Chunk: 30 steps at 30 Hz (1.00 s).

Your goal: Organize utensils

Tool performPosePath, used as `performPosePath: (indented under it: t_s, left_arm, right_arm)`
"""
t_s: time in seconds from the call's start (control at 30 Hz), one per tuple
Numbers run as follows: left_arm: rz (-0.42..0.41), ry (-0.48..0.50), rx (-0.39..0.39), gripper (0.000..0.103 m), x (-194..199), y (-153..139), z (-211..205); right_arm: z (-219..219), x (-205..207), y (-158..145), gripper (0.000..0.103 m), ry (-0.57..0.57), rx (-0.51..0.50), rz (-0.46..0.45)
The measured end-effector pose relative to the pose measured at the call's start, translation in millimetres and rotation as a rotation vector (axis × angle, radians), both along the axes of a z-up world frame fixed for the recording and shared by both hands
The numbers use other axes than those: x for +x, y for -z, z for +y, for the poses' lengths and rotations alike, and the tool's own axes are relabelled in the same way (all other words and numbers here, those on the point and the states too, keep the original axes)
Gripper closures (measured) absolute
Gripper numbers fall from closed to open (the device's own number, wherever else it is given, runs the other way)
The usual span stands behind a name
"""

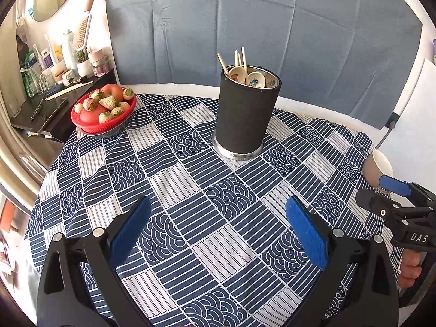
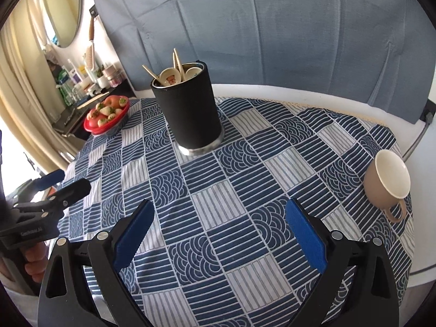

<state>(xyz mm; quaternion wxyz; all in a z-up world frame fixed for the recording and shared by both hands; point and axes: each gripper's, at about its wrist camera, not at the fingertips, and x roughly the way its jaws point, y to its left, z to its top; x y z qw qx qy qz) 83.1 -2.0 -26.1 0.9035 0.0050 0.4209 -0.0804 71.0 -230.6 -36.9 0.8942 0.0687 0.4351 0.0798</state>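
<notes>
Both hand-held grippers, left (image 1: 218, 226) and right (image 2: 219, 229), hover spread and empty; the spoons and chopsticks probably all sit in the holder (image 2: 189, 109).

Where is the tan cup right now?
The tan cup stands upright at the table's right edge on the patterned tablecloth, right of the black utensil holder; both views show it.

Black cylindrical utensil holder (image 1: 245, 114) standing upright at far centre of desk, containing wooden chopsticks (image 1: 243, 59) and ceramic spoons (image 1: 255, 79).
</notes>
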Motion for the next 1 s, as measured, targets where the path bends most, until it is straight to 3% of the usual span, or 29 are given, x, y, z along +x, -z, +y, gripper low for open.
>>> performPosePath:
  t_s: [0.23,1.0]
  left_arm:
    - [0.002,-0.023,-0.015,0.006,-3.1,0.1,6.5]
    - [-0.001,0.004,-0.010,0.006,-8.5,-0.2,0.4]
  right_arm:
    - [10.9,-9.5,-7.7,0.010,-0.042,-0.025,-0.034]
    - [10.7,-11.2,-4.4,0.010,-0.038,-0.017,-0.013]
